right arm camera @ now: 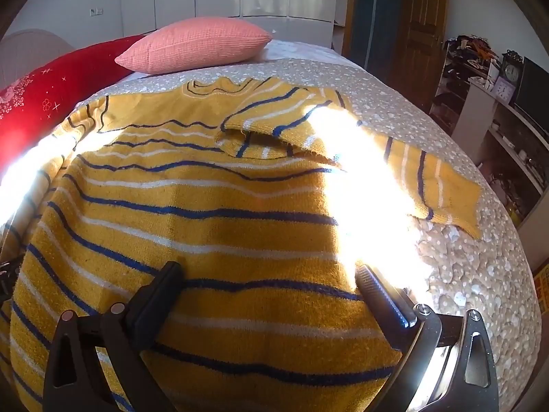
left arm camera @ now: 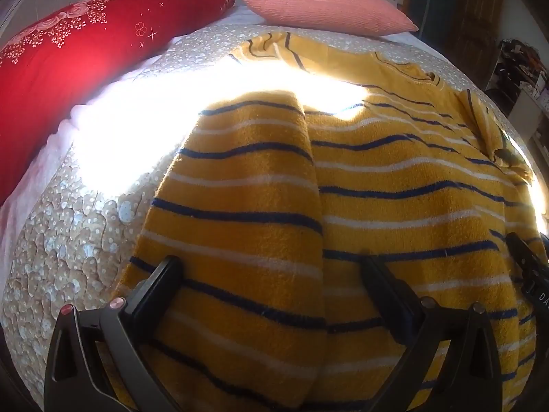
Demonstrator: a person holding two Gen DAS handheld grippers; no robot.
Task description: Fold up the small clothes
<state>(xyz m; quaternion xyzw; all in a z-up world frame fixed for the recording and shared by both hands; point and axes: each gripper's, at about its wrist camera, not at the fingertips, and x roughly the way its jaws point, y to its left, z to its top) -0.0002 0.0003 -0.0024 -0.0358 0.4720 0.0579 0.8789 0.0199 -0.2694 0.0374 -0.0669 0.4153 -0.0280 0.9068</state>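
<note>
A yellow sweater (left arm camera: 394, 178) with navy and white stripes lies spread on the bed, its left sleeve folded down over the body in the left wrist view. My left gripper (left arm camera: 271, 267) hangs open just above its lower part, with cloth under the wide jaws and nothing pinched. In the right wrist view the same sweater (right arm camera: 192, 219) fills the middle, one sleeve (right arm camera: 442, 185) stretching right across the bedspread. My right gripper (right arm camera: 267, 274) is open over the sweater's lower right side, its right finger (right arm camera: 381, 295) at the garment's edge. A bright patch of sun washes out part of the cloth.
The bed has a beige spotted bedspread (right arm camera: 473, 274). A red flowered pillow (left arm camera: 75, 55) and a pink pillow (right arm camera: 195, 44) lie at the head. Shelves with clutter and a clock (right arm camera: 511, 72) stand to the right, a wooden door (right arm camera: 422, 24) behind.
</note>
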